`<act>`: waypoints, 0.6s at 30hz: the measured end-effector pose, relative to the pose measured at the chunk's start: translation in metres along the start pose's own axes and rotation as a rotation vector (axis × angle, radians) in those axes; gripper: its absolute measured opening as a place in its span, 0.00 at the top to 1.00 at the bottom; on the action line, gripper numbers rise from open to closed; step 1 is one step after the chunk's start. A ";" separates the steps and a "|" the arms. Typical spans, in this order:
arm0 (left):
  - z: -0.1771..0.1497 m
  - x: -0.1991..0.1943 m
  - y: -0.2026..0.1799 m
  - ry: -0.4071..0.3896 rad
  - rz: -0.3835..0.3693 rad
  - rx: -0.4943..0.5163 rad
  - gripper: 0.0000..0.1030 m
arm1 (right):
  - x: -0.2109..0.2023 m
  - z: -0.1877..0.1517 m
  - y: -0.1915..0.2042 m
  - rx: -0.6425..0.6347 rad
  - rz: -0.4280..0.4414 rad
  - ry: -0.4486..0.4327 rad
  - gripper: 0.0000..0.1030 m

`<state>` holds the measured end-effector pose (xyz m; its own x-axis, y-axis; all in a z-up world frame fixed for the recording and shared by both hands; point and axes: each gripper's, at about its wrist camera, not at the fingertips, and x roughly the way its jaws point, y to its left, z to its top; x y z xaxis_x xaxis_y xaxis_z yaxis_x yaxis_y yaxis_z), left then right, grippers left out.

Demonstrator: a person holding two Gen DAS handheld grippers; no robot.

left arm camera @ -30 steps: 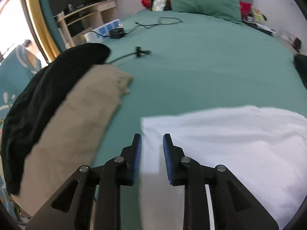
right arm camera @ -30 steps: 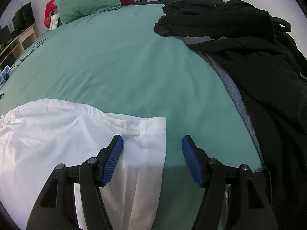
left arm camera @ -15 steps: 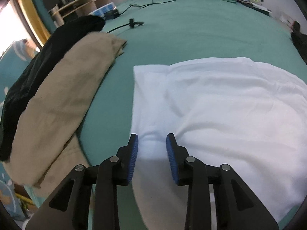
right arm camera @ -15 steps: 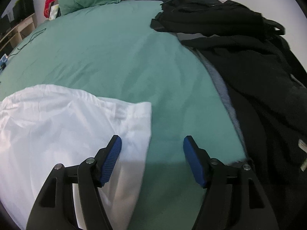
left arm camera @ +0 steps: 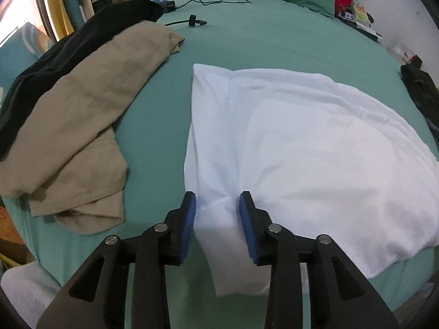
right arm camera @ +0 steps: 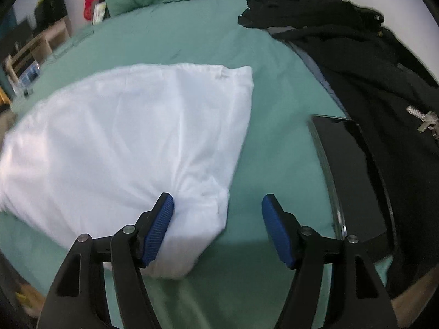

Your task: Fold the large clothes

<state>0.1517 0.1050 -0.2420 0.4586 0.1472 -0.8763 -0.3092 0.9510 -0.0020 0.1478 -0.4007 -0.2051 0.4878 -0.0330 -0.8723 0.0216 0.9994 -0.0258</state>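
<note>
The room around me is evenly, softly lit. Daylight glares from the window (left arm camera: pixel 16 24) at the left edge of my left view, blown out to pale pink. The white garment (left arm camera: pixel 301 148) is bright enough that its creases wash out. My fingers cast a soft shadow on the green sheet (right arm camera: pixel 241 249) just beneath them. My right view is smeared, worst at the white cloth's left side. Both views bulge like a fishbowl, with black corners and bent edges.
</note>
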 end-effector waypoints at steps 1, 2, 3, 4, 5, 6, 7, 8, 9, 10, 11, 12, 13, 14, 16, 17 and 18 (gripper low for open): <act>-0.004 -0.002 0.001 -0.005 0.005 0.005 0.61 | -0.001 -0.004 0.002 -0.010 -0.024 -0.001 0.35; -0.009 -0.004 0.001 -0.015 0.006 0.014 0.61 | -0.003 -0.007 0.004 -0.012 -0.041 0.000 0.35; -0.012 -0.005 0.002 -0.022 0.008 0.021 0.61 | -0.004 -0.010 0.004 -0.013 -0.053 0.001 0.35; -0.015 -0.007 0.004 -0.028 0.012 0.023 0.60 | -0.005 -0.013 0.006 -0.012 -0.068 0.003 0.35; -0.018 -0.008 0.005 -0.030 0.012 0.022 0.60 | -0.006 -0.016 0.007 -0.012 -0.079 0.003 0.35; -0.021 -0.011 0.006 -0.032 0.009 0.020 0.60 | -0.009 -0.018 0.007 -0.009 -0.087 0.004 0.35; -0.022 -0.013 0.008 -0.031 0.007 0.015 0.60 | -0.009 -0.018 0.008 -0.005 -0.092 0.004 0.35; -0.018 -0.011 0.010 -0.028 0.004 0.011 0.60 | -0.011 -0.020 0.007 0.006 -0.097 0.003 0.34; -0.017 -0.014 0.012 -0.023 -0.003 -0.003 0.60 | -0.013 -0.021 0.006 0.016 -0.098 0.000 0.34; -0.018 -0.016 0.014 -0.020 -0.015 -0.017 0.60 | -0.016 -0.022 0.004 0.035 -0.095 -0.010 0.34; -0.018 -0.018 0.016 -0.017 -0.029 -0.032 0.60 | -0.022 -0.028 0.005 0.046 -0.095 -0.015 0.34; -0.018 -0.021 0.018 -0.016 -0.039 -0.046 0.60 | -0.027 -0.028 0.004 0.067 -0.094 -0.032 0.34; -0.019 -0.024 0.019 -0.020 -0.045 -0.058 0.60 | -0.032 -0.028 0.002 0.085 -0.089 -0.056 0.34; -0.022 -0.029 0.019 -0.028 -0.051 -0.065 0.60 | -0.039 -0.029 0.001 0.106 -0.078 -0.091 0.34; -0.030 -0.042 0.014 -0.056 -0.047 -0.073 0.60 | -0.055 -0.030 0.001 0.141 -0.041 -0.164 0.34; -0.034 -0.048 0.009 -0.068 -0.060 -0.075 0.60 | -0.063 -0.032 0.002 0.155 -0.005 -0.199 0.31; -0.038 -0.053 0.003 -0.075 -0.082 -0.073 0.60 | -0.065 -0.031 0.005 0.162 0.028 -0.211 0.28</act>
<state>0.0954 0.0895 -0.2139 0.5453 0.0927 -0.8331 -0.3269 0.9387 -0.1095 0.0887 -0.3935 -0.1637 0.6609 -0.0231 -0.7501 0.1368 0.9865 0.0901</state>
